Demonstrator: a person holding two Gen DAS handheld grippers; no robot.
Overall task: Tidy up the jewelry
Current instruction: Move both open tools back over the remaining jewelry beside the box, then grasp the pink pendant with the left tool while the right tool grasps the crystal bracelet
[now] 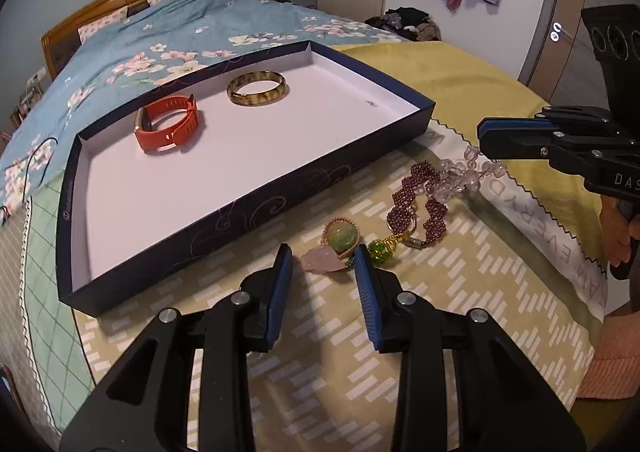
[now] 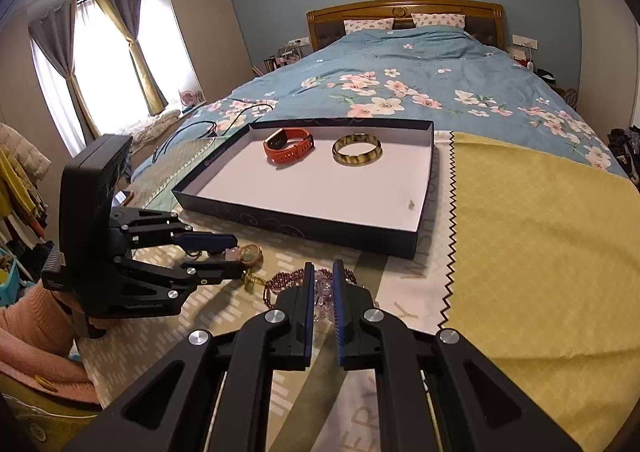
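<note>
A dark blue tray [image 1: 248, 208] with a white floor holds an orange watch band [image 1: 168, 124] and an amber bangle [image 1: 256, 88]. In front of it, on the patterned cloth, lie a pink stone [image 1: 322, 263], a wire-wrapped green stone pendant [image 1: 340, 238], a small green bead [image 1: 380, 250] and a purple beaded bracelet [image 1: 416, 204]. My left gripper [image 1: 323, 254] is low over the pink stone, jaws either side, with a gap at the left pad. My right gripper [image 2: 323, 272] is shut on a clear bead bracelet [image 2: 323, 290], which hangs under its tip [image 1: 482, 132].
A yellow cloth [image 2: 540, 252] covers the bed's right side, beside a white lettered cloth [image 2: 416, 272]. The floral duvet [image 2: 400, 92] stretches behind the tray, with a black cable [image 2: 224, 124] on its left. A person's pink sleeve [image 2: 36, 332] is behind the left gripper.
</note>
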